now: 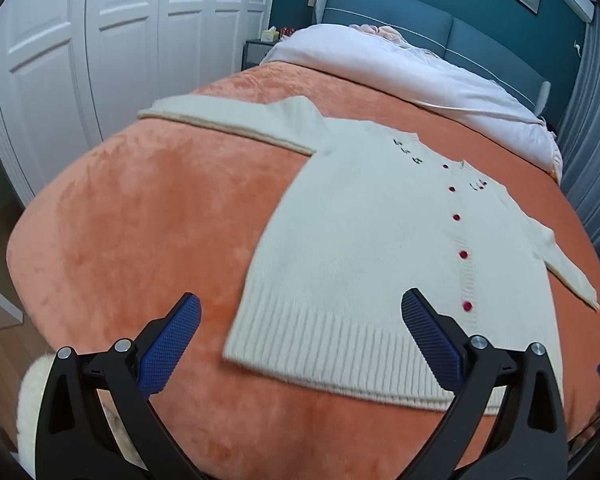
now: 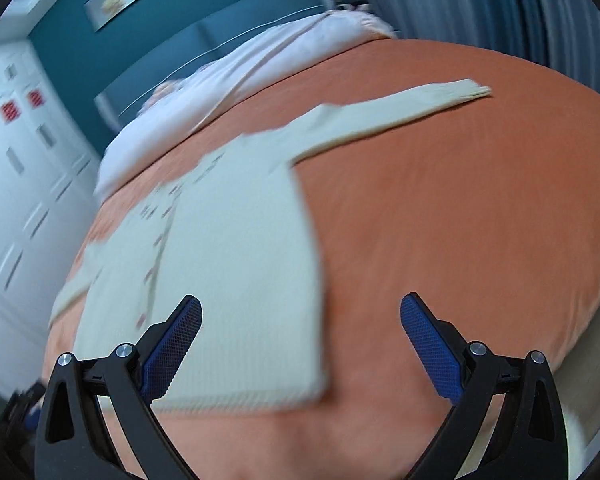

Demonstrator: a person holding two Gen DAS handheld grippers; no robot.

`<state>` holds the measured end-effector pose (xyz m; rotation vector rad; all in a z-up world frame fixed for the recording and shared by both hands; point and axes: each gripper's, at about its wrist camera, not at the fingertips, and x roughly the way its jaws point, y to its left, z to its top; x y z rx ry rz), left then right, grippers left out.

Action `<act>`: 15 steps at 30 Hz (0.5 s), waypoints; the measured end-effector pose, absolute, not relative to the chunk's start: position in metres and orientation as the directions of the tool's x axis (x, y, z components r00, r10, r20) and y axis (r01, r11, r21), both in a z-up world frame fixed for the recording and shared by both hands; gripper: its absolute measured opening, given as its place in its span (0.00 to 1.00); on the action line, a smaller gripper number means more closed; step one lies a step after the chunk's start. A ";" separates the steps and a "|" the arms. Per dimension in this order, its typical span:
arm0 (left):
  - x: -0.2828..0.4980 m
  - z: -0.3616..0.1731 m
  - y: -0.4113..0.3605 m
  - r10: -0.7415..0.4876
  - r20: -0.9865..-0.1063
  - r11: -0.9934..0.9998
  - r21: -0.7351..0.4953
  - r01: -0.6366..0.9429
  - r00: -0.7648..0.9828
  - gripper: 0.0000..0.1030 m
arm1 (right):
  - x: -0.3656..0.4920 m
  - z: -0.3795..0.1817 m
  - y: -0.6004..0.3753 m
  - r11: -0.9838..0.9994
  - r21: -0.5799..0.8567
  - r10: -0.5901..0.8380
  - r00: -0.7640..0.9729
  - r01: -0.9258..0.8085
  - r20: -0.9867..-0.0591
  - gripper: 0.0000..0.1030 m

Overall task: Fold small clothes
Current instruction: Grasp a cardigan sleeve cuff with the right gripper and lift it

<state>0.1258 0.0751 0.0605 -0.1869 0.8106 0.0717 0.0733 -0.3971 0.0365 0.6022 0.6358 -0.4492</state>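
Note:
A cream knit cardigan [image 1: 364, 240] with red buttons lies flat, front up, on the orange blanket [image 1: 140, 216]. One sleeve [image 1: 228, 124] stretches out to the far left in the left wrist view. My left gripper [image 1: 300, 308] hovers open above the ribbed hem's left corner, holding nothing. The right wrist view is blurred: the cardigan [image 2: 228, 264] lies left of centre, its other sleeve [image 2: 392, 116] reaching far right. My right gripper [image 2: 300, 312] is open over the hem's right corner, with nothing between its fingers.
A white duvet [image 1: 412, 68] is bunched at the head of the bed against a blue headboard [image 1: 384, 12]. White wardrobe doors [image 1: 80, 40] stand left of the bed, with a nightstand [image 1: 256, 50] at the far corner. Grey curtains [image 2: 500, 4] hang on the right.

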 end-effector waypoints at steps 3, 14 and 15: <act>0.152 0.063 0.068 0.044 -0.716 0.986 -0.083 -0.147 0.696 0.95 | 0.107 0.035 -0.466 0.685 0.381 -0.265 0.700 0.621 -0.663 0.95; 0.219 0.028 0.050 0.085 -0.770 0.976 -0.064 -0.210 0.632 0.95 | 0.207 -0.028 -0.626 0.481 0.538 -0.273 0.701 0.692 -0.659 0.95; 0.222 0.026 0.048 0.091 -0.770 0.976 -0.055 -0.208 0.632 0.95 | 0.210 -0.032 -0.633 0.454 0.567 -0.269 0.712 0.687 -0.648 0.95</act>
